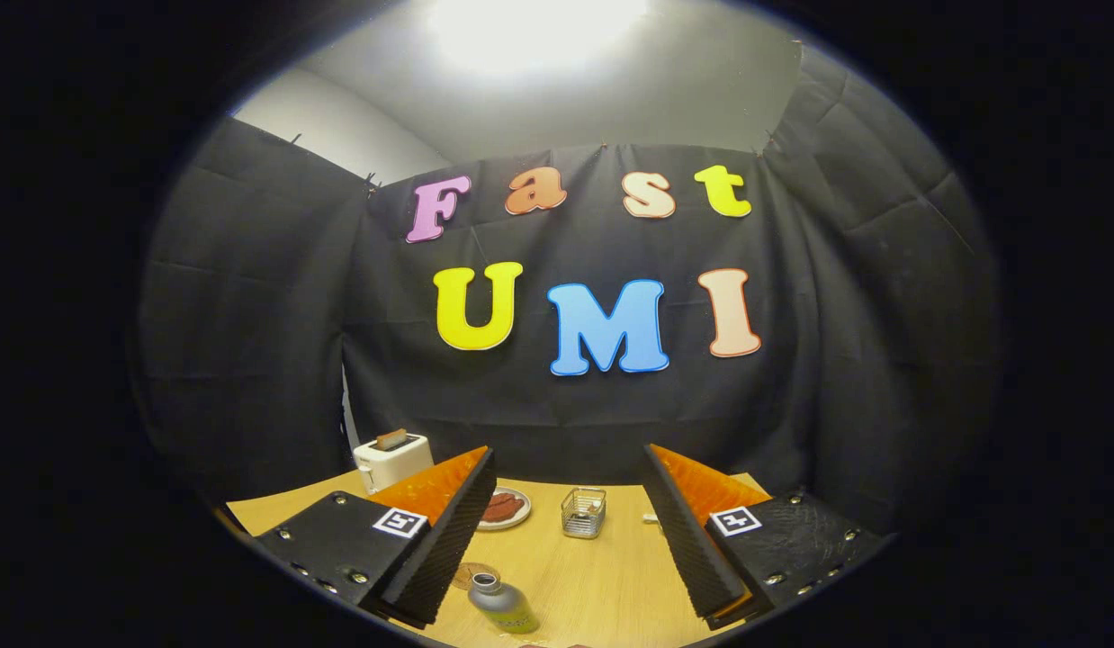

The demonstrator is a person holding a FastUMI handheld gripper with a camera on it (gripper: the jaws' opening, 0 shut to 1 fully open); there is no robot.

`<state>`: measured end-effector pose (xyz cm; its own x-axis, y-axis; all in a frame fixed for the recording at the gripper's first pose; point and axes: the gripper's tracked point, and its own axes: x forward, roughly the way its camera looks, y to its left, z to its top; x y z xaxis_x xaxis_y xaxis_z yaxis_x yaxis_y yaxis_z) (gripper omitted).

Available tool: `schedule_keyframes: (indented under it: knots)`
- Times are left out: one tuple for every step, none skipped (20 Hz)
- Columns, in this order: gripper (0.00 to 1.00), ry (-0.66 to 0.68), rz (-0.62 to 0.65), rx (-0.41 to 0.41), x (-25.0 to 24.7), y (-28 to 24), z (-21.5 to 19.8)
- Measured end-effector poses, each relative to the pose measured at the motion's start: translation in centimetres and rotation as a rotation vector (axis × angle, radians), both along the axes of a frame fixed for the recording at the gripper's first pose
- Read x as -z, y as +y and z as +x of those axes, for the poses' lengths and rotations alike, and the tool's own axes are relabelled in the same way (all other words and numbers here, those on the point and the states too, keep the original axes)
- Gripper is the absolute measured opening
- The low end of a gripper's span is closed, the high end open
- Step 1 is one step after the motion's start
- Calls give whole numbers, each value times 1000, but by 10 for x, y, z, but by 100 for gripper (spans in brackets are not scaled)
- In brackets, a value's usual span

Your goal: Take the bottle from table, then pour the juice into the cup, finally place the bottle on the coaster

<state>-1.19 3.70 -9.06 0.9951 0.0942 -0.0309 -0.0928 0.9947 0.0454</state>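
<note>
**Fingers spread above the table, bottle lying near between them**

The gripper (566,531) hangs over a wooden table (611,576) with its two fingers spread wide and nothing between the pads. The bottle (501,605) sits on the near part of the table, in the gap between the fingers but closer to the left one, its silver neck toward the left finger. Just beside the neck, partly hidden by the left finger, lies a round coaster (474,574); bottle and coaster look to touch or nearly so.

Farther off, a plate (505,508) holding something reddish-brown sits just right of the left fingertip. To its right, well apart from the bottle, stands a small wire basket (583,512). A white toaster (392,459) with a slice in its slot stands at the far left corner. A small pale thing at the right finger's inner edge is too small to tell.

The table's far edge runs right up against the booth's cloth wall. The middle of the table, between basket and bottle, is bare wood.
</note>
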Motion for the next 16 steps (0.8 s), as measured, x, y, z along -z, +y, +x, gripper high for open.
schedule_keyframes:
  knots:
    - [99, -2, 9, -8, 9, 4, -1]
    - [99, 3, 13, -14, 21, 7, -3]
    - [99, 5, 17, -16, 32, 9, -5]
    - [98, 6, 21, -20, 40, 12, -6]
    - [99, 8, 18, -20, 47, 14, -6]
    - [99, 10, 16, -20, 55, 15, -7]
    - [99, 14, 17, -23, 63, 18, -9]
    - [99, 15, 16, -31, 69, 24, -10]
    - [99, 16, 11, -33, 76, 28, -12]
    - [100, 17, 3, -35, 86, 32, -13]
    - [99, 18, -3, -34, 94, 35, -14]
    - [99, 27, -7, -34, 106, 40, -14]
    - [99, 37, -5, -39, 117, 45, -14]
    - [100, 47, 1, -40, 128, 50, -13]
    - [100, 54, -1, -45, 136, 56, -13]
    - [100, 60, -9, -45, 146, 59, -12]
